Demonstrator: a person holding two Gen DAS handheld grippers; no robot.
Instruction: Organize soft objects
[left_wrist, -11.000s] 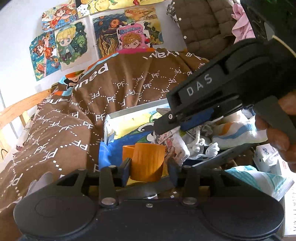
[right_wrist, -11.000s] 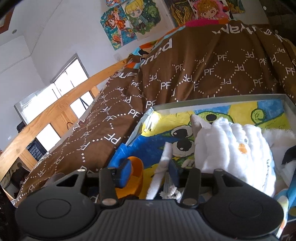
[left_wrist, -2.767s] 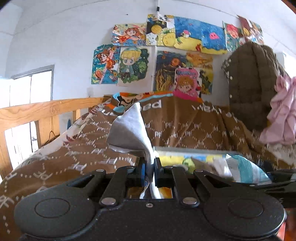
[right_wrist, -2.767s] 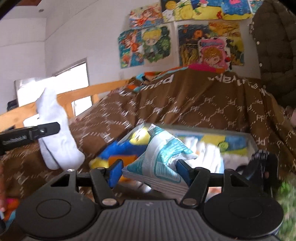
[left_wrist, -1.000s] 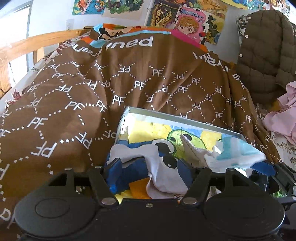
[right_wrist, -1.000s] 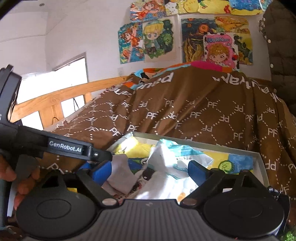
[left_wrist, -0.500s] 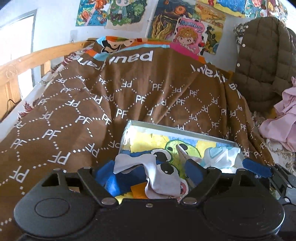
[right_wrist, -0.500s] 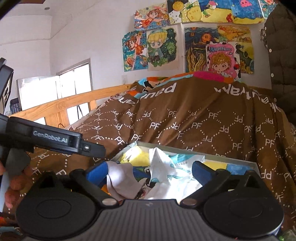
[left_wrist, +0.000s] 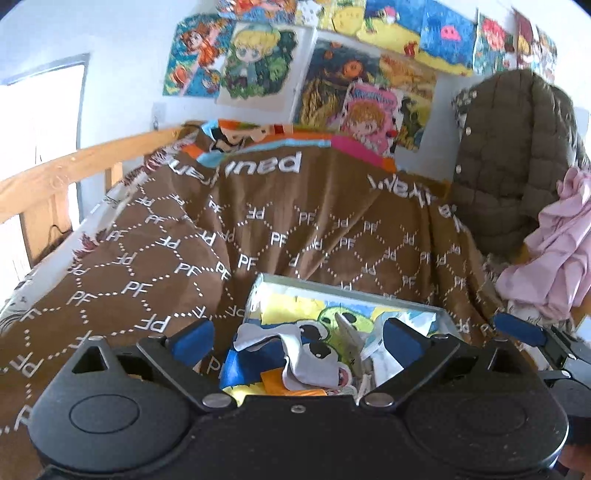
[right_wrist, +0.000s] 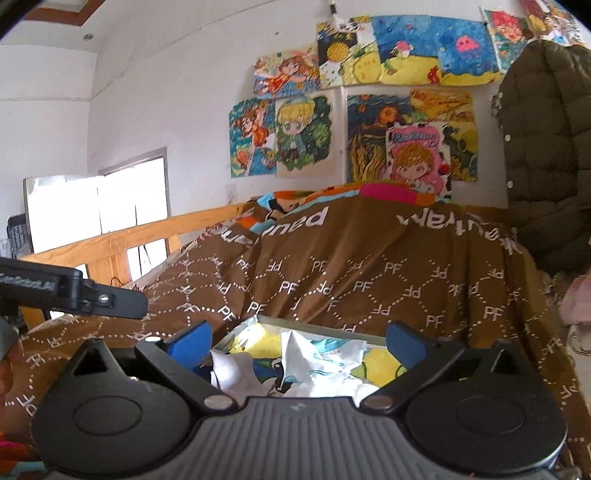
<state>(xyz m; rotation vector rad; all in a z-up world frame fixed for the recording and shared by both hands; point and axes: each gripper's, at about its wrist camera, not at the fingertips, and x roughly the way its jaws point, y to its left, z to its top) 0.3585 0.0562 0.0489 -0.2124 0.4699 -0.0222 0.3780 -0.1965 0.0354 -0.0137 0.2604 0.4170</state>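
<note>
Brown "PF"-print blanket (left_wrist: 258, 229) covers bed w/ shallow cartoon-lined box (left_wrist: 354, 293) on it. My left tongs (left_wrist: 297, 338) & right tongs (right_wrist: 297, 341), just been opening, gape wide, empty; grey sock (left_wrist: 306, 363) & white-teal tissue pack (right_wrist: 321, 356) lie in box.

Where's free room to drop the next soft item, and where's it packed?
Free: the yellow-and-green printed floor at the far side of the box, behind the grey sock. Also open brown blanket left of the box, up to the wooden rail. Crowded: the box's near half, where sock, white packet and cloths pile up.
</note>
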